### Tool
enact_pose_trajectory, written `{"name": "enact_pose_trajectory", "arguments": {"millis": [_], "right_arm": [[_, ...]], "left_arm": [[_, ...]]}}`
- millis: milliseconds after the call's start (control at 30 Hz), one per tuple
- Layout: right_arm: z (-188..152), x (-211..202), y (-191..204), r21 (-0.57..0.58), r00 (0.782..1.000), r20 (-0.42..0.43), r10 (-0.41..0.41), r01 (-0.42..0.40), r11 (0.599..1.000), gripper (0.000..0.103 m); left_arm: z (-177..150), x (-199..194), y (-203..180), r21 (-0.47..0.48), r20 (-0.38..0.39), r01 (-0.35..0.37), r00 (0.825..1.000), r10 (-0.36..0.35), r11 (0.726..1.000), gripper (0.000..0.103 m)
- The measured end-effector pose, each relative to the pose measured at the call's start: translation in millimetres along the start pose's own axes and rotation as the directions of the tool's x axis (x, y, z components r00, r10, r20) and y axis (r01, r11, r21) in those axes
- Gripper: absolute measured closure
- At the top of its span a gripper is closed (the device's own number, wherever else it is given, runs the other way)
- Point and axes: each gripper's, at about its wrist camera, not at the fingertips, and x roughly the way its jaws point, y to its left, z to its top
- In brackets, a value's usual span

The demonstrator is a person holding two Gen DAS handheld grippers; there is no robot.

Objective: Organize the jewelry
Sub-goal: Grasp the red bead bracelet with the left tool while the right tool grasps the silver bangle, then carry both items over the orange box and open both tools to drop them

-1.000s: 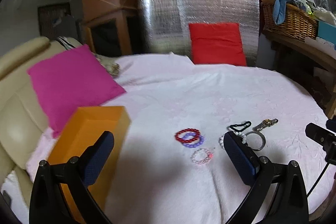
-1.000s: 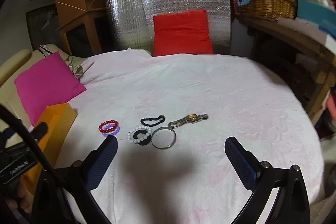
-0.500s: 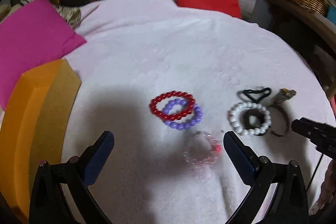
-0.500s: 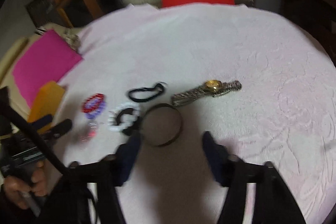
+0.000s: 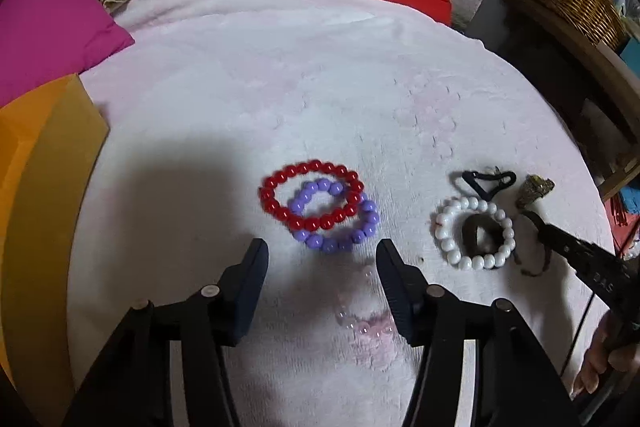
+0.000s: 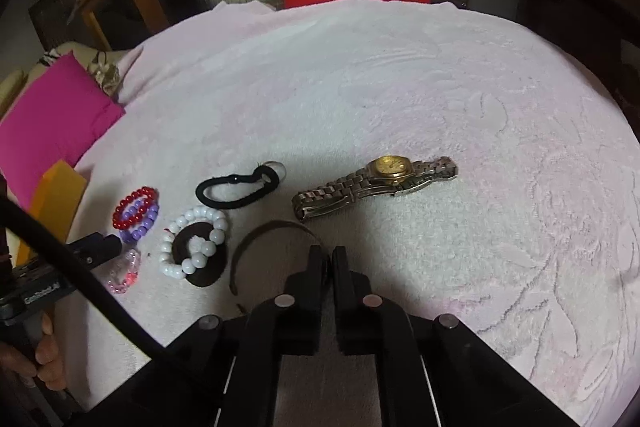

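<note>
On pink fleece bed cover (image 6: 400,87): right gripper (image 6: 328,255) jaws just closing, clenched on thin dark bangle (image 6: 256,239); lift straight, avoid dragging white bead bracelet (image 6: 192,243). Left gripper (image 5: 320,259) jaws just closing, half-spread, straddling clear pink bead bracelet (image 5: 360,315), not yet pinching. Bangle's near rim hidden.

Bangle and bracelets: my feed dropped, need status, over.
Right claw shut on dark bangle. Left claw open, jaws just been closing, clear pink bracelet between them, not pinched. Nothing blocking.
</note>
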Motion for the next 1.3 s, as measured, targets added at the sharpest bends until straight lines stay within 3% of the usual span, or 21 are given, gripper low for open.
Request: {"name": "enact_pose_trajectory", "arguments": {"millis": [200,333,433,833,1000,1100,1233,1300], "right_arm": [[-2.0,-12.3,-8.4,0.038,1.000,0.010,0.022,-0.022,0.999,0.098],[-3.8,-18.6,-13.6,0.049,0.999,0.011,0.038,-0.038,0.998,0.098],[-4.6,-17.6,-16.6,0.063,0.999,0.005,0.041,-0.041,0.997,0.098],[-7.3,-15.5,-19.3,0.113,0.997,-0.001,0.072,-0.071,0.991,0.098],[-6.1,-15.4,-21.1,0.122,0.997,-0.001,0.074,-0.073,0.990,0.098],[-6.3,-14.9,-20.4,0.126,0.997,-0.004,0.081,-0.080,0.989,0.098],[-6.3,-13.0,-19.1,0.128,0.996,-0.010,0.084,-0.083,0.988,0.098],[-5.7,-11.8,-17.8,0.128,0.997,-0.014,0.082,-0.079,0.989,0.098]], "left_arm": [[1.7,8.7,3.5,-0.014,-0.024,0.029,0.999,-0.029,0.999,0.047],[-0.5,4.3,-1.3,0.000,-0.031,0.076,0.997,-0.076,0.997,0.058],[-0.1,9.4,-2.3,0.005,-0.039,0.052,0.998,-0.051,0.999,0.058],[21.5,32.1,15.7,-0.177,-0.020,0.157,0.986,-0.163,0.972,0.058],[29.5,27.6,18.1,-0.203,0.029,0.154,0.988,-0.151,0.967,0.057],[35.1,39.9,25.9,-0.254,0.015,0.178,0.983,-0.180,0.951,0.057],[44.1,50.1,38.2,-0.347,0.045,0.253,0.966,-0.253,0.903,0.057],[46.6,55.0,39.2,-0.354,0.048,0.267,0.962,-0.268,0.896,0.059]]}}
